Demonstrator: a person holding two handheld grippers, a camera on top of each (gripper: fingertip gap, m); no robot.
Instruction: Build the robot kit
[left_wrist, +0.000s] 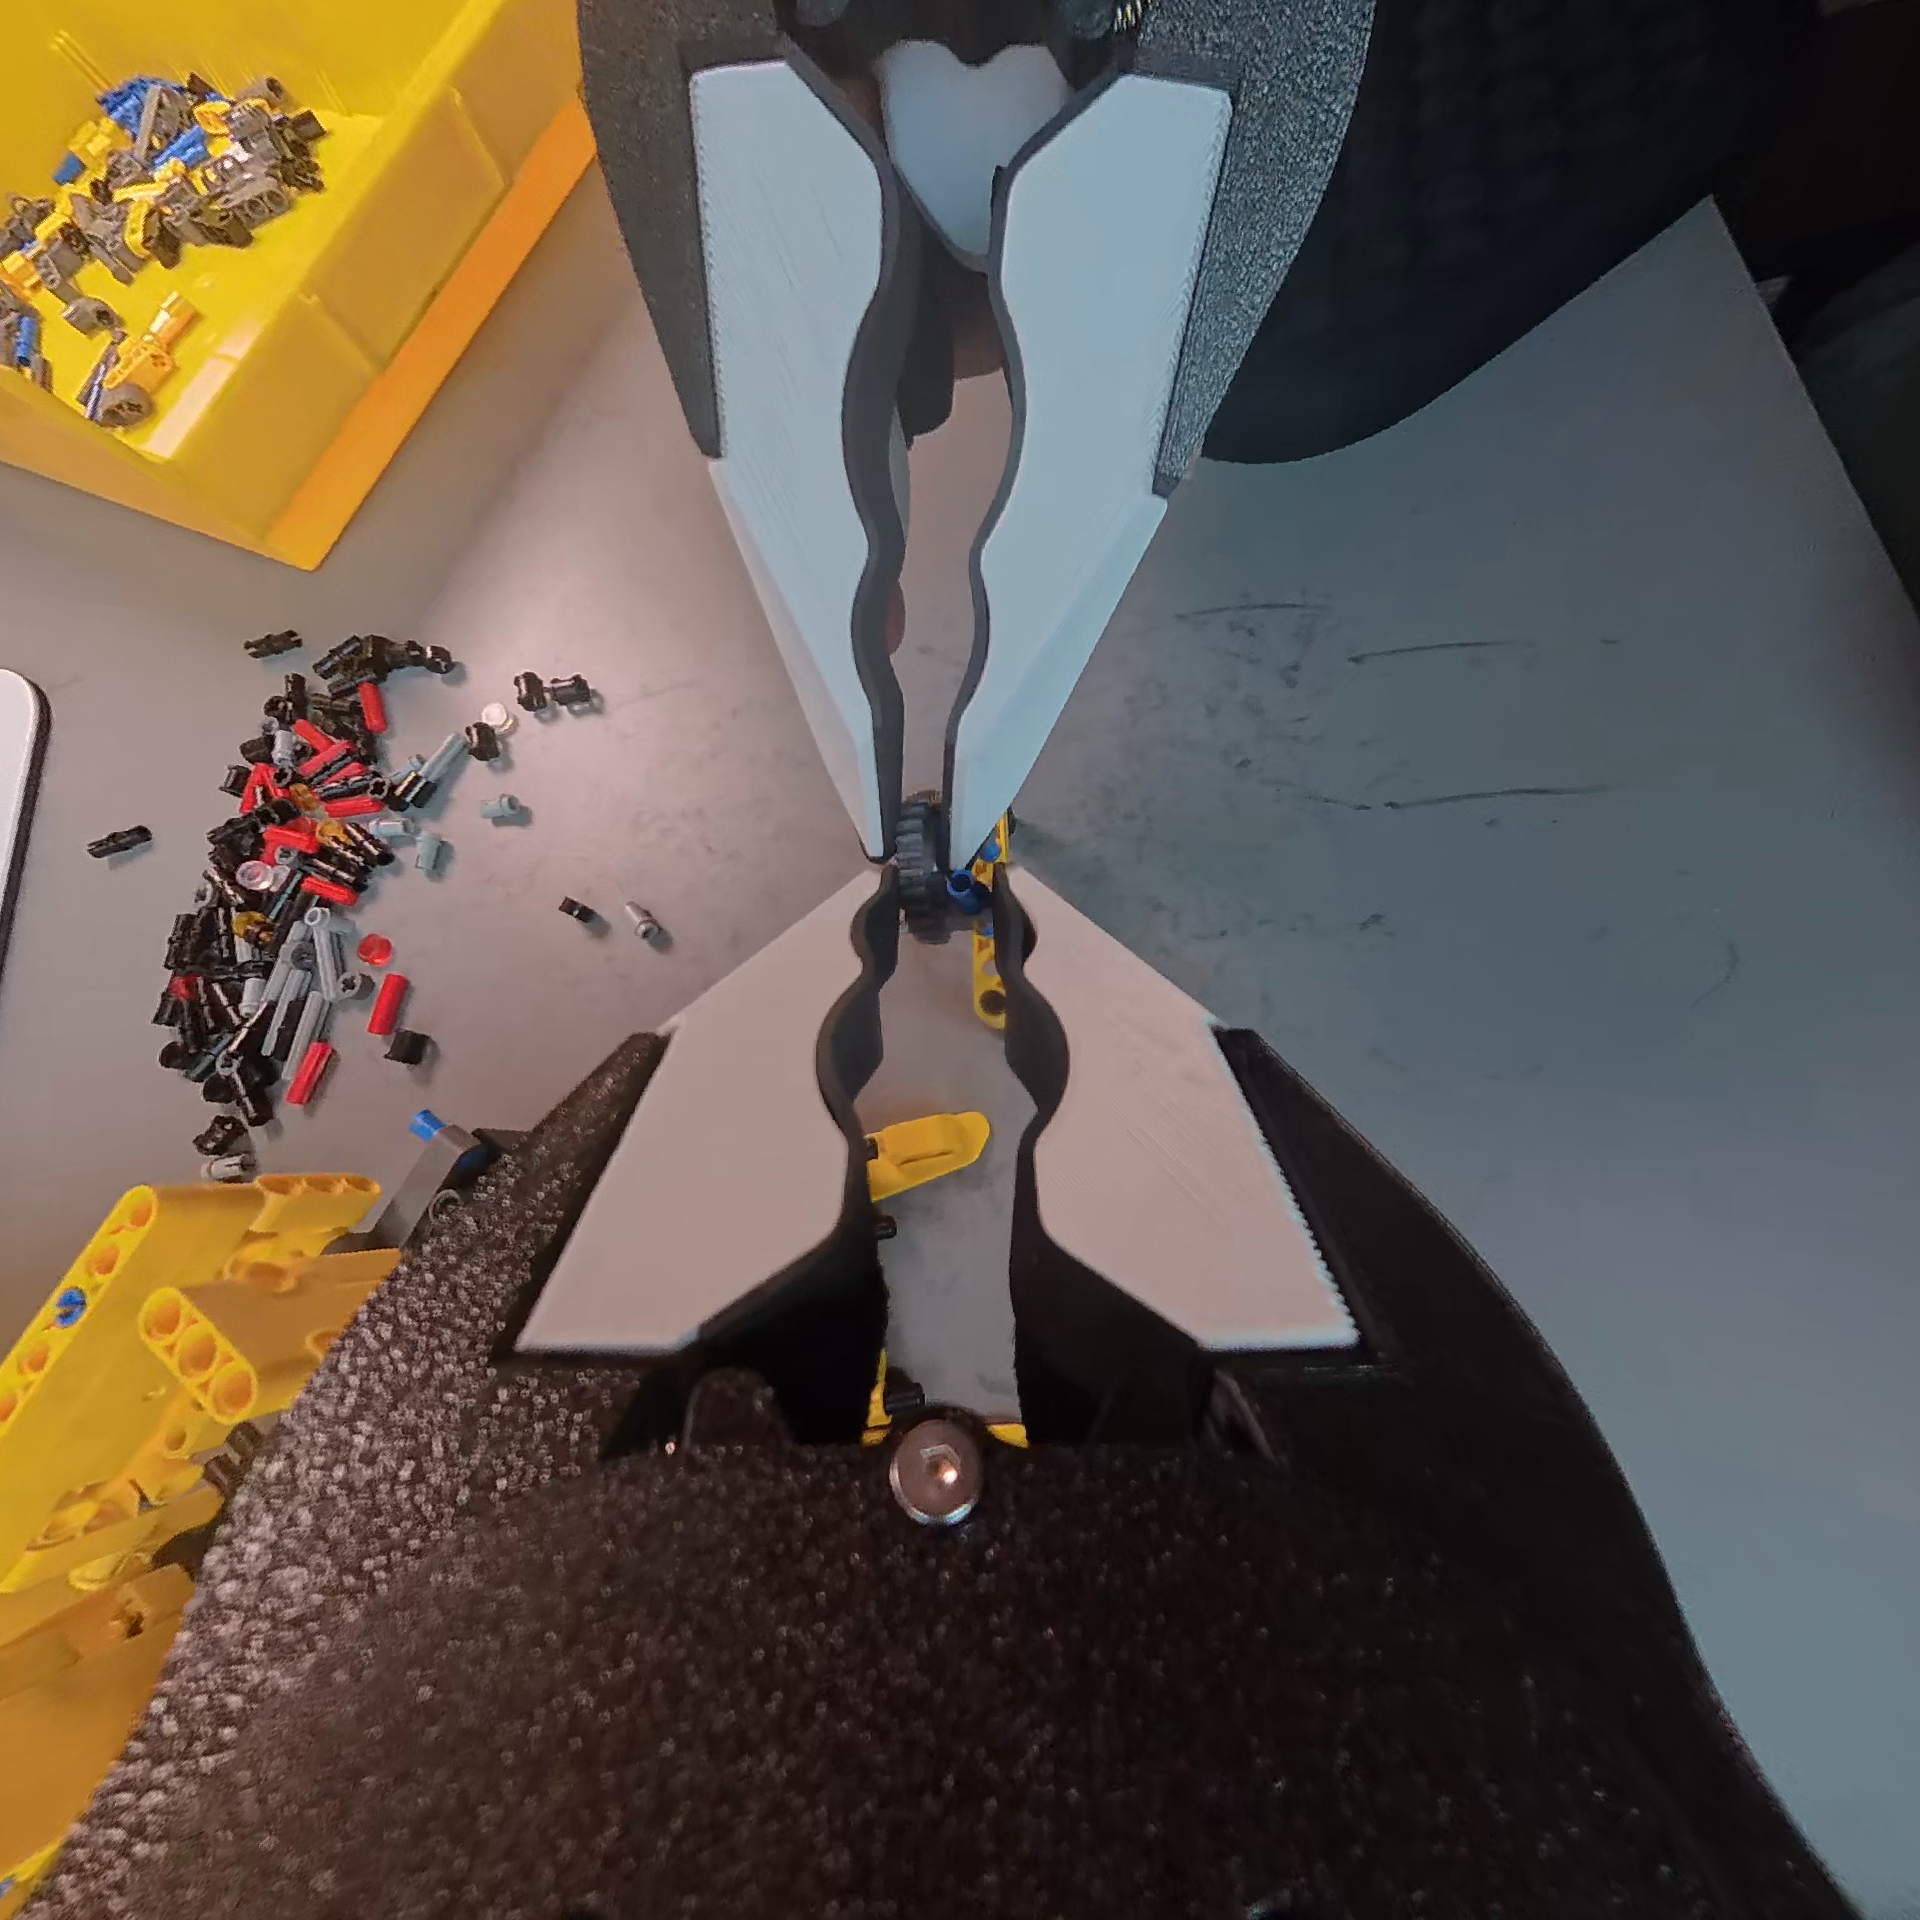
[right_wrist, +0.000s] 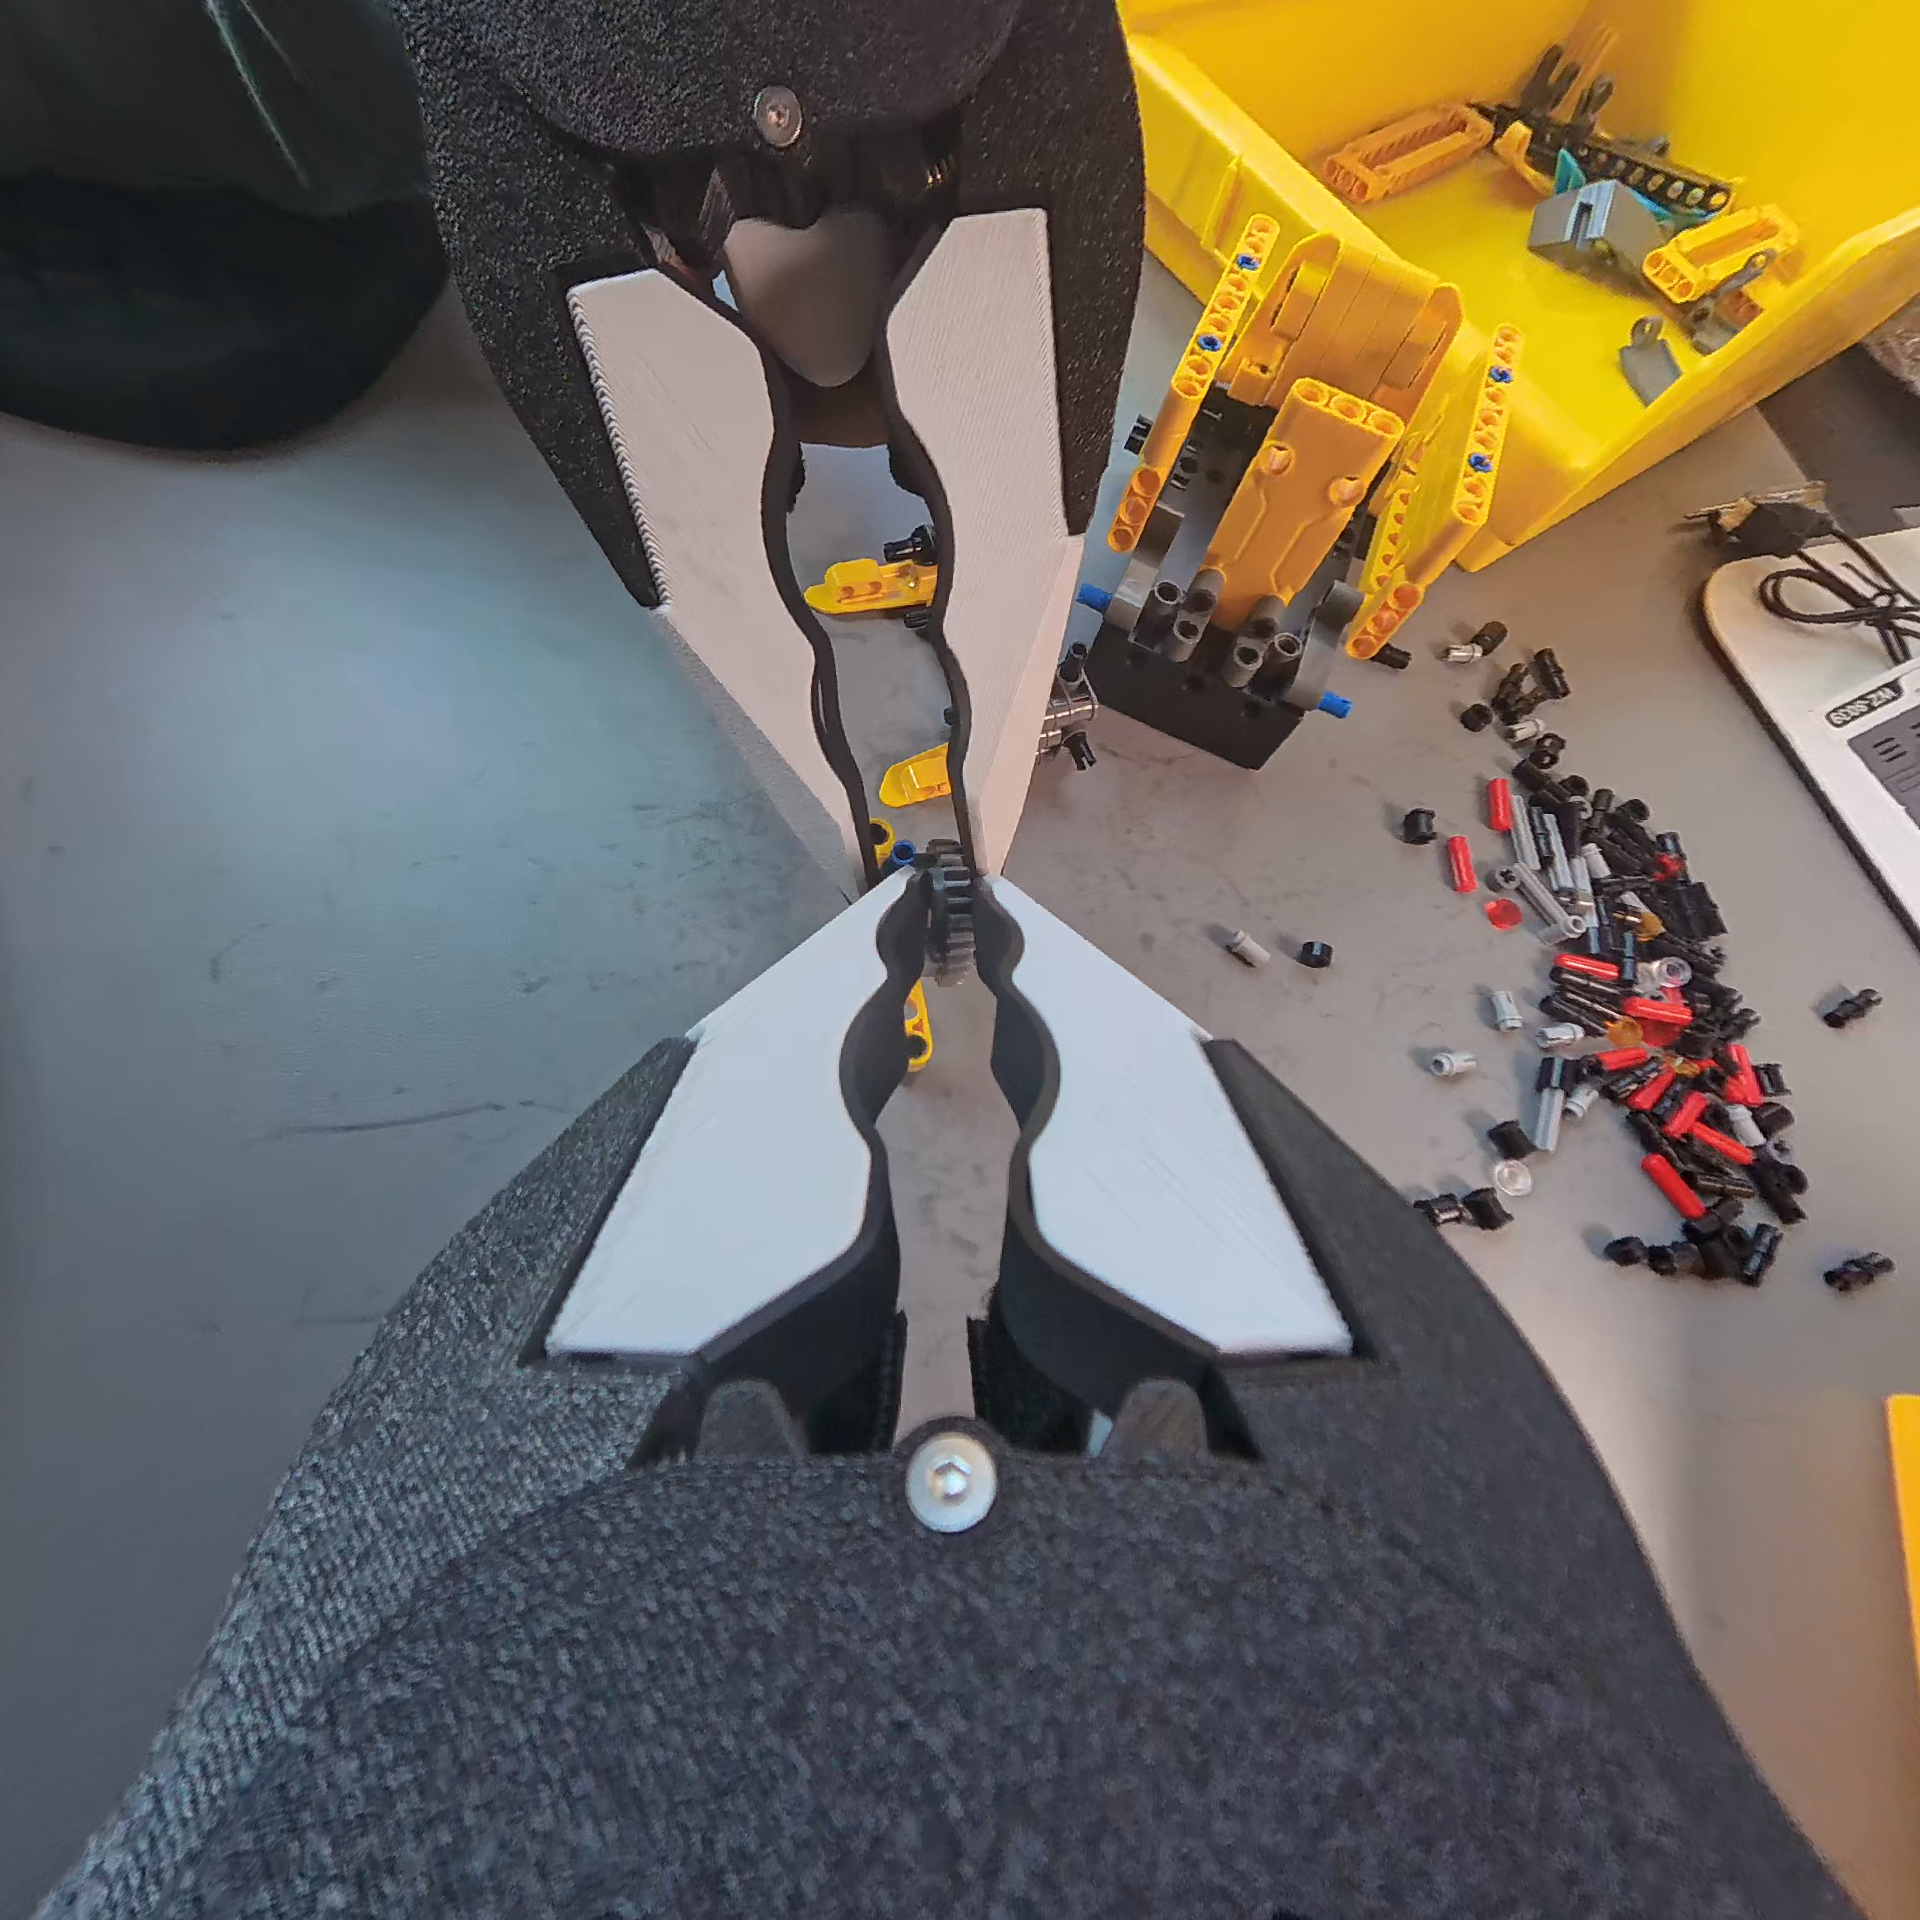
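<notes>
My two grippers meet tip to tip above the grey table (left_wrist: 1455, 935). My right gripper (right_wrist: 945, 896) is shut on a small black gear (right_wrist: 949, 930), held edge-on between its tips. My left gripper (left_wrist: 942, 883) is closed on a thin yellow holed beam (left_wrist: 987, 971) with a blue pin (left_wrist: 966, 888) that sits right against the gear (left_wrist: 918, 878). The right gripper (left_wrist: 920, 847) enters the left wrist view from the top. The left gripper (right_wrist: 920, 862) enters the right wrist view from the top, with the beam (right_wrist: 916, 1023) beside the gear. The fingers hide the joint itself.
A pile of small black, red and grey pins (left_wrist: 301, 883) (right_wrist: 1642, 1039) lies on the table. A yellow bin of parts (left_wrist: 343, 343) (right_wrist: 1351, 104), a yellow-and-black built model (right_wrist: 1299, 499) (left_wrist: 187, 1330), loose yellow pieces (right_wrist: 873, 582) (left_wrist: 925, 1143), and a white device (right_wrist: 1849, 727) are close by. Left and right tips are no more than a few centimetres apart. Left tips and right tips are each some 30 cm from the white device (right_wrist: 1849, 727).
</notes>
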